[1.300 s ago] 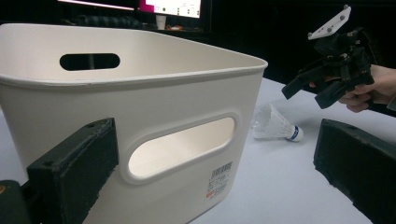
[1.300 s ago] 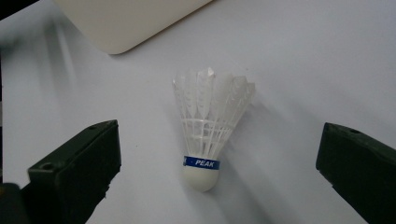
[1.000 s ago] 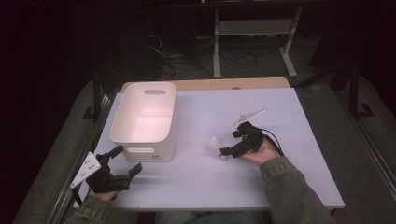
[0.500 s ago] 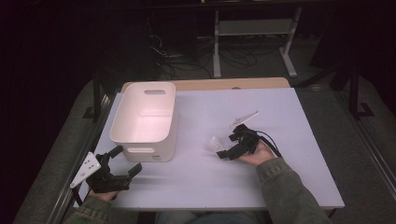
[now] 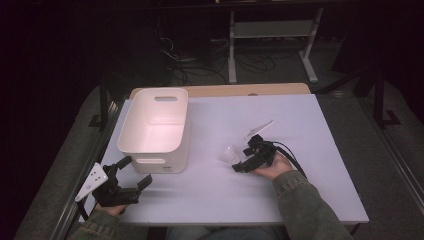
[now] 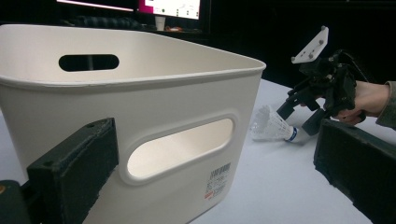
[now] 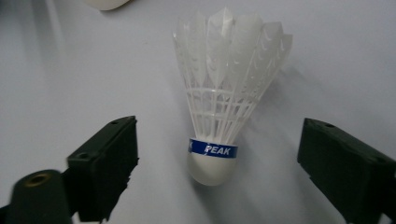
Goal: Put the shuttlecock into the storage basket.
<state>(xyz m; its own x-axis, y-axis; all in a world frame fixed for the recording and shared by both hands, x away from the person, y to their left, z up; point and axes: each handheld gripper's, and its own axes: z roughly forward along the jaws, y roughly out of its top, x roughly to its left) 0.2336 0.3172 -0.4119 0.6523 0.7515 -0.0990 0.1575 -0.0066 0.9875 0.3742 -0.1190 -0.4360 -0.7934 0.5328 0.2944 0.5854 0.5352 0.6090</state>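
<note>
A white plastic shuttlecock with a blue "PEAK" band lies on its side on the white table, cork toward the person. My right gripper sits low at the cork end, one jaw on each side of it with gaps on both sides. Its jaws have just been closing, and no pad touches the shuttlecock. A white plastic bin with handle slots stands at the left. My left gripper rests open near the front left corner and faces the bin's near wall. Past that wall lie the shuttlecock and the right gripper.
A wooden strip runs along the table's far edge. Beyond it are a dark floor with cables and a white metal stand. A metal rail borders the table's left side.
My right gripper has edged left and slightly nearer the person, bringing its jaws around the shuttlecock's cork. The left gripper and the bin have stayed put.
</note>
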